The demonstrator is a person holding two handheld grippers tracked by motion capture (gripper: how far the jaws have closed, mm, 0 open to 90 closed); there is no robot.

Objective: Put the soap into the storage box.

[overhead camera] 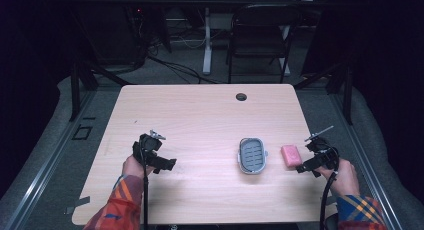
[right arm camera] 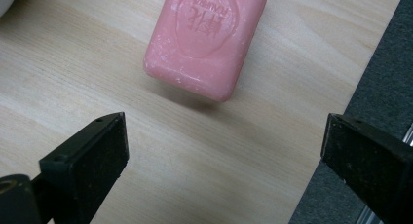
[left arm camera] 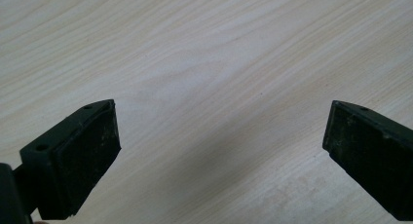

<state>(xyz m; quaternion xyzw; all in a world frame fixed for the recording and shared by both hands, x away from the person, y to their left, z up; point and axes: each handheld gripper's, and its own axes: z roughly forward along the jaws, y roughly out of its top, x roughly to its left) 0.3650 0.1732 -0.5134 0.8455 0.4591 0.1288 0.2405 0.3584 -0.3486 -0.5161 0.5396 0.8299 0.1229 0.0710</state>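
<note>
A pink bar of soap (overhead camera: 290,155) lies flat on the table near its right edge; up close, the soap (right arm camera: 207,39) has a stamped oval on top. My right gripper (overhead camera: 306,166) hovers just in front of it, jaws wide open, with the soap beyond the fingertips and nothing between them. In the right gripper view that gripper (right arm camera: 225,151) frames bare wood. A grey soap dish (overhead camera: 252,155) with slots sits left of the soap. Over bare wood at the left, my left gripper (overhead camera: 165,165) is open and empty, as the left gripper view (left arm camera: 221,136) also shows.
The light wooden table (overhead camera: 200,115) has a cable hole (overhead camera: 241,96) at the back. Its right edge runs close beside the soap, with grey floor (right arm camera: 384,63) below. A folding chair (overhead camera: 260,35) stands behind the table.
</note>
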